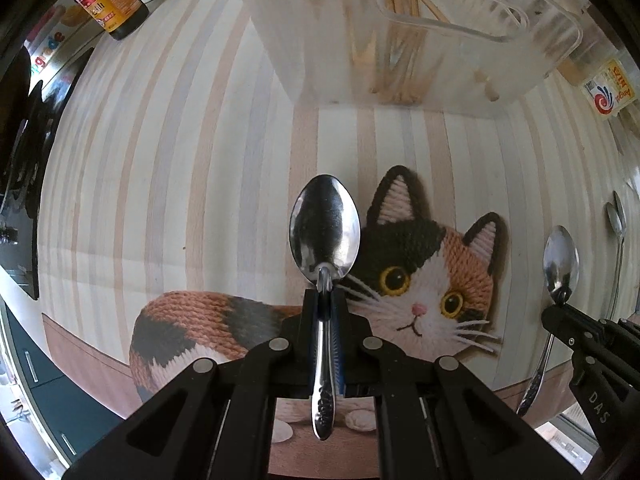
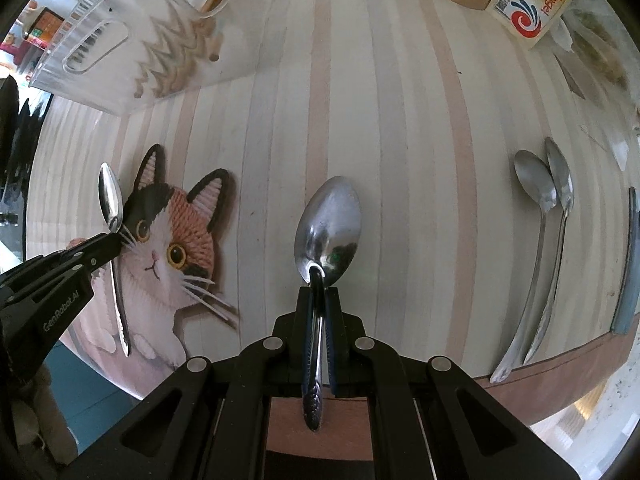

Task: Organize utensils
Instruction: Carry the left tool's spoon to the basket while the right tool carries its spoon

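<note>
With my left gripper [image 1: 325, 292] and right gripper [image 2: 318, 292] each clenched on a shiny steel spoon, I should lift both squarely over the clear plastic holder [image 1: 400, 32] before lowering.

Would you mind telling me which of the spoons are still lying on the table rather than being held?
The two spoons lying side by side at the table's right edge; the other two are clamped upright in the left gripper and right gripper.
</note>
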Available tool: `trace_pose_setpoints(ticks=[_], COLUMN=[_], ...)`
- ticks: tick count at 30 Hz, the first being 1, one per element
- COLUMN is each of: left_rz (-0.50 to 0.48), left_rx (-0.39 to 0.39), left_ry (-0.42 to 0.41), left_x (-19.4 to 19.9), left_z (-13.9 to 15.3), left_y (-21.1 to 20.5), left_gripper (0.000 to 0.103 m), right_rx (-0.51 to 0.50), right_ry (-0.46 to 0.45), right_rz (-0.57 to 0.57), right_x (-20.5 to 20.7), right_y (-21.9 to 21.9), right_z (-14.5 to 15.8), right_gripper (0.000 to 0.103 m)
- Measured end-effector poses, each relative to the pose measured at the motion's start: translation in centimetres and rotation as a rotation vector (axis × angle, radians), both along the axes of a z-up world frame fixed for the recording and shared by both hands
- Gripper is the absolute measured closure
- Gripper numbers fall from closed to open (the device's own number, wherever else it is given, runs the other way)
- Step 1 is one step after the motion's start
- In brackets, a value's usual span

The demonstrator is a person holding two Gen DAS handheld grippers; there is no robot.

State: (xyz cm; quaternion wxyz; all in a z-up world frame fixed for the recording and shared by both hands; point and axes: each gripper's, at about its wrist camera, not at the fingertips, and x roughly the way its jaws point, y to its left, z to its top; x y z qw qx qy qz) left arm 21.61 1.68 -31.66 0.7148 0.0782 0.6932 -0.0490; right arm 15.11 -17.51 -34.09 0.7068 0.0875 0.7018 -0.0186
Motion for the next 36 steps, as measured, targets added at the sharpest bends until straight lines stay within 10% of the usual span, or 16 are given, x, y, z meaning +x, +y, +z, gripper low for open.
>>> trace_pose_setpoints(ticks=[16,36], left_rz=[-0.001,0.048], left_rx=[0.025,-0.080], left_ry=[-0.063,-0.284], left_x=[-1.6,0.1], left_z=[1.8,15.0], left_y=[0.0,2.1], left_gripper=[0.099,0.099], right_rx=[0.012,0.141], right_ry=[-0.026,-0.252], right_rz=[-0.054,-0.057], right_x=[-0.1,2.6], right_y=[1.7,1.0], right_z=[1.5,13.0], right_gripper=[0.098,0.100])
